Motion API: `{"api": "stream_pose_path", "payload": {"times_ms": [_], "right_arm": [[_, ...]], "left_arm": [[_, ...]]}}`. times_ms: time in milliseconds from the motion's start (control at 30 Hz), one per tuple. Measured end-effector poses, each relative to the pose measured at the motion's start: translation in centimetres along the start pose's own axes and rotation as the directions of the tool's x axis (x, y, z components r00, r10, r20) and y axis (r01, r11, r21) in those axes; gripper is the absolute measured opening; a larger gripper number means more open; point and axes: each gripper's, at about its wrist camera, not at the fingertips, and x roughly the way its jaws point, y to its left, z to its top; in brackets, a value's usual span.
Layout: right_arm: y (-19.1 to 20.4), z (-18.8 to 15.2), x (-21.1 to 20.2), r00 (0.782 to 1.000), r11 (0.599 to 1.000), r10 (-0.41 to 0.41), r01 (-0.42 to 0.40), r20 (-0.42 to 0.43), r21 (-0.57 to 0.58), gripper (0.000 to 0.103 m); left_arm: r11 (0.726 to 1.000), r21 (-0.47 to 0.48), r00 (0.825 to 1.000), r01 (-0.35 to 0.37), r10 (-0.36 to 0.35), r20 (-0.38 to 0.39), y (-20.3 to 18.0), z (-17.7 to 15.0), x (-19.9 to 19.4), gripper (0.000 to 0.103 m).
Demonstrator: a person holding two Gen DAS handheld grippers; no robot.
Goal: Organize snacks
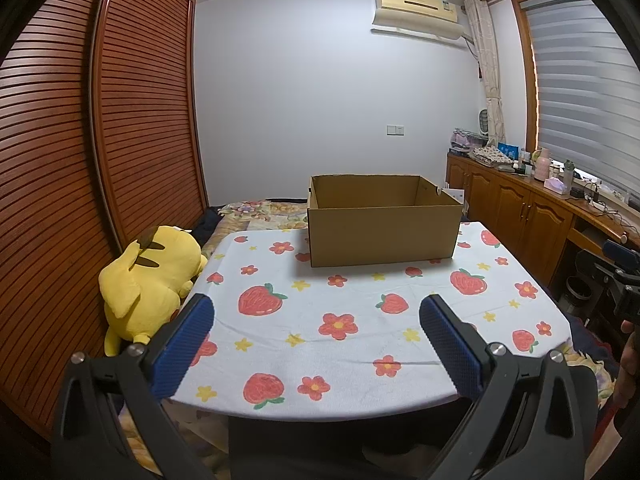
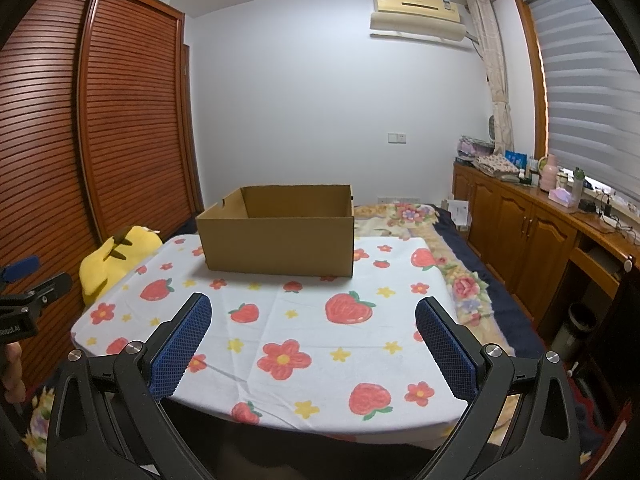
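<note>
The brown cardboard box (image 1: pixel 384 220) sits open at the far end of the strawberry cloth (image 1: pixel 340 344). The left gripper (image 1: pixel 316 336) and right gripper (image 2: pixel 314 336) hover level, bumpy blue fingers spread wide, holding nothing. A soft yellow plush (image 1: pixel 148 280) lies beside the cloth.

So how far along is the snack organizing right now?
Nothing looks done yet. The cardboard box sits open-topped on the strawberry tablecloth, and the inside that shows is bare. Both the left gripper and right gripper are open and hold nothing. No snacks are in view, so all the sorting remains.
</note>
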Motion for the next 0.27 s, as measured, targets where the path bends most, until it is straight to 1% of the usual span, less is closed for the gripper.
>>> {"api": "stream_pose_path", "payload": {"times_ms": [267], "right_arm": [[0.08, 0.06, 0.01, 1.000, 1.000, 0.001, -0.001, 0.001, 0.000, 0.103]], "left_arm": [[1.000, -0.001, 1.000, -0.002, 0.002, -0.001, -0.01, 0.00, 0.02, 0.103]]}}
